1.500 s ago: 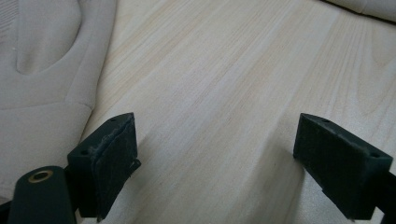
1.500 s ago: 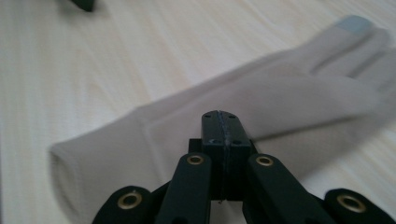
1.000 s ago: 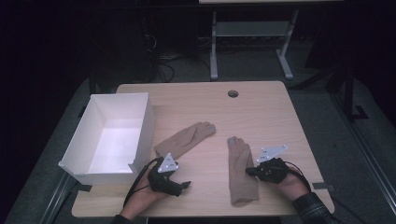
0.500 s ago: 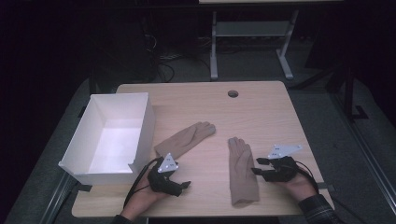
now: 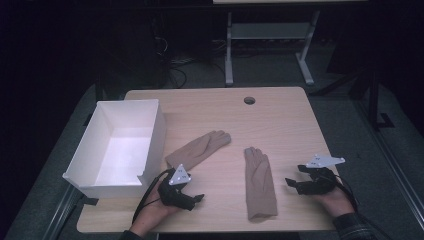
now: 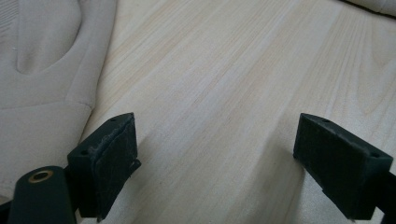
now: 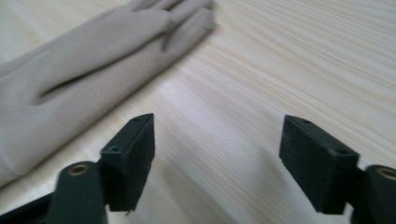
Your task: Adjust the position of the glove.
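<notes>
High view, left to right: a white open-topped box (image 5: 117, 150) stands at the left edge of the wooden table (image 5: 280, 115), its near corner just beside the left gripper (image 5: 192, 200). The left gripper lies low on the table near the front edge, held in the person's left hand (image 5: 155, 212), jaws pointing right toward the middle of the table. Just behind it lies the left glove (image 5: 200, 149), beige, flat, set on a slant with its fingers toward the far right. Near the centre lies the right glove (image 5: 260, 182), also beige and flat, fingers pointing away from the person, cuff toward the front edge. To its right, apart from it, sits the right gripper (image 5: 291, 184), held in the right hand (image 5: 335, 200), jaws pointing left at the glove. A round hole (image 5: 249, 100) marks the far side of the table

Left gripper view: the left gripper (image 6: 215, 158) has its jaws spread wide over bare wood, with glove fabric lying beyond the left jaw

Right gripper view: the right gripper (image 7: 217, 158) has jaws that have just been opening; they stand wide apart with only tabletop between them, and the right glove (image 7: 84, 79) lies ahead to the left, clear of the pads
</notes>
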